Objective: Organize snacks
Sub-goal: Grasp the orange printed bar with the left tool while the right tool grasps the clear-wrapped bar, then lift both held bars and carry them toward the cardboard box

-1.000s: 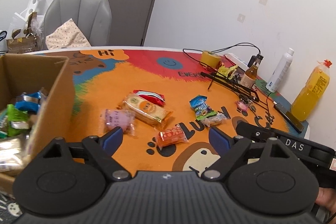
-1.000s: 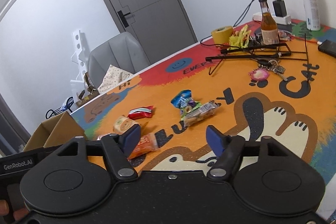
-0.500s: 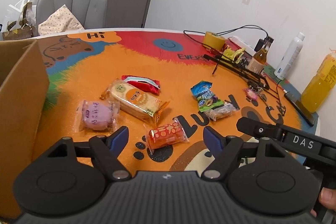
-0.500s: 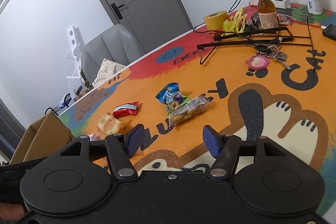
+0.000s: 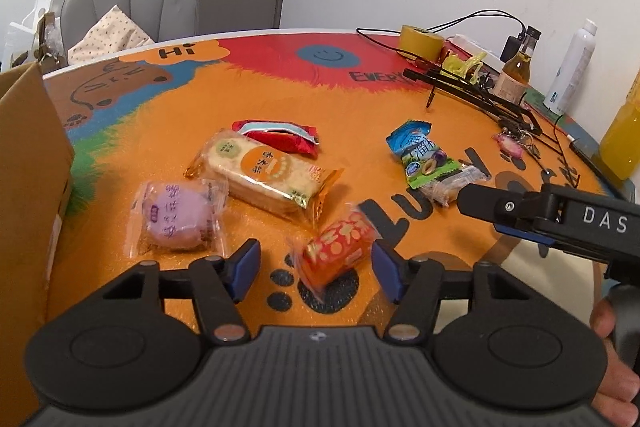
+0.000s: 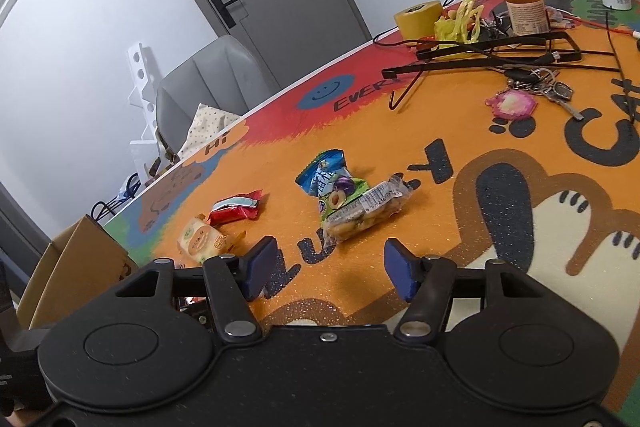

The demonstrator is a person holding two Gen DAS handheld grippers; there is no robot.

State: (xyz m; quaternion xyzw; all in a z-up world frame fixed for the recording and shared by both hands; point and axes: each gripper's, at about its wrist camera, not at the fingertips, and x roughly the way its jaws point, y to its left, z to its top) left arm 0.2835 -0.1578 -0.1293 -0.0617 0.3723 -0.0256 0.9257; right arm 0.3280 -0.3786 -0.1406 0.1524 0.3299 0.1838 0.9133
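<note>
Six snacks remain on the mat; left gripper (image 5: 316, 263) spread around orange packet (image 5: 338, 253), lower centre; right gripper (image 6: 326, 267) spread, empty.

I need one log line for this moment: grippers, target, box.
left gripper: open, around orange snack | right gripper: open, empty | box: left of snacks

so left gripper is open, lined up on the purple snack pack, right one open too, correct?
Not quite. In the left wrist view the open left gripper frames the orange-red snack pack; the purple snack pack lies off to its left. The right gripper is open, yes.
</note>
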